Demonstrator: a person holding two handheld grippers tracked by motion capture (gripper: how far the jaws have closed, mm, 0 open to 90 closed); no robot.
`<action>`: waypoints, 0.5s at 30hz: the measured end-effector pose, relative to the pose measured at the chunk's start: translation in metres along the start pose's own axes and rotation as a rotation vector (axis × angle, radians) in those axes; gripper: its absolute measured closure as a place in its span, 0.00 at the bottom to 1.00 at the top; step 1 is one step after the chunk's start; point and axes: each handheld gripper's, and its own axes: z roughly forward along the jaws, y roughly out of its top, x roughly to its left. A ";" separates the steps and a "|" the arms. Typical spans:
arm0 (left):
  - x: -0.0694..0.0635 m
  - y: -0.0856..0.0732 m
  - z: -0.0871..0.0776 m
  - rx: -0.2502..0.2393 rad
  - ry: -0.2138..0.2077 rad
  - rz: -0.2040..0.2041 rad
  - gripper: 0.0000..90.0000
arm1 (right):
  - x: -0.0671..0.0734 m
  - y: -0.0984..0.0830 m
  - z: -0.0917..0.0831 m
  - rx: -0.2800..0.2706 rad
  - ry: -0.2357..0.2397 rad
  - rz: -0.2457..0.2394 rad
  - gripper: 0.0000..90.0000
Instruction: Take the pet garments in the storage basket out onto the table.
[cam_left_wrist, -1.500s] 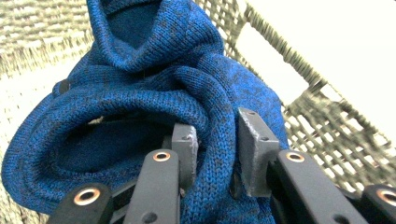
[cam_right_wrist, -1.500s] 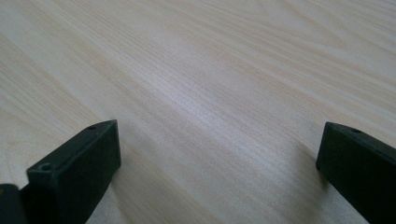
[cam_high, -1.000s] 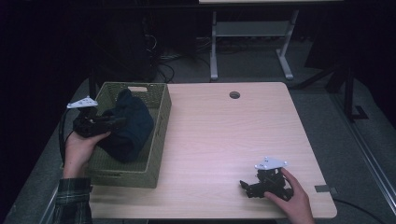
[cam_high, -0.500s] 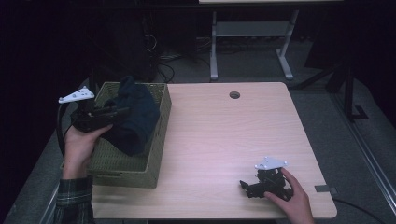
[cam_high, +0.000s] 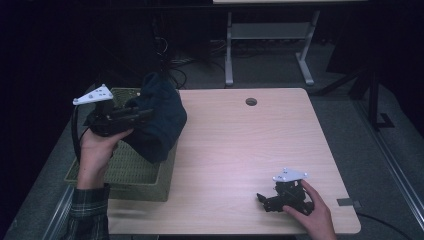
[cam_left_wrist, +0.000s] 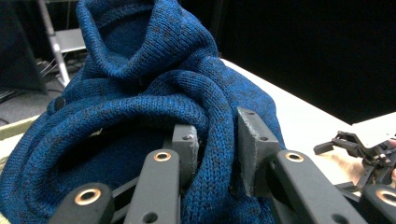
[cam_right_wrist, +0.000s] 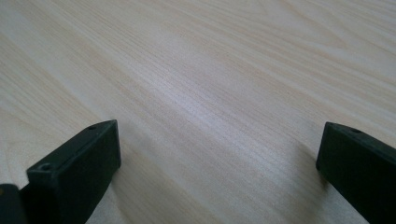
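At the left, our left tongs (cam_high: 142, 114) are clamped on a fold of the blue sweater (cam_high: 160, 117), and in the left gripper view the two pads (cam_left_wrist: 252, 144) pinch only a narrow ridge of knit. The sweater hangs from the jaws, most of it beyond and below them, its lower end over the basket (cam_high: 125, 175) that sits under the tongs. We judge the main risk to be that thin pinch: the knit is loose and stretchy, so the bulk's weight could draw the fold out from between the pads and drop the sweater back into the basket, or half across its rim. A trailing end could also catch on the basket's wall as we carry it toward the table (cam_high: 240, 150) and tip or drag the basket. Far to the right of all this, our right tongs (cam_high: 265, 199) rest on the table with jaws spread wide and nothing between them, well apart from the sweater, too far away to catch a slip.
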 end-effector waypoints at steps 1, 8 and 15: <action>0.000 0.000 0.000 0.000 0.000 0.000 0.78 | 0.000 0.000 0.000 0.000 0.000 0.000 0.00; -0.014 0.010 0.018 -0.004 -0.048 0.023 0.78 | 0.000 0.000 0.000 0.001 0.000 0.001 0.00; -0.026 0.017 0.035 0.004 -0.086 0.043 0.78 | 0.000 0.000 0.000 0.000 0.000 0.001 0.00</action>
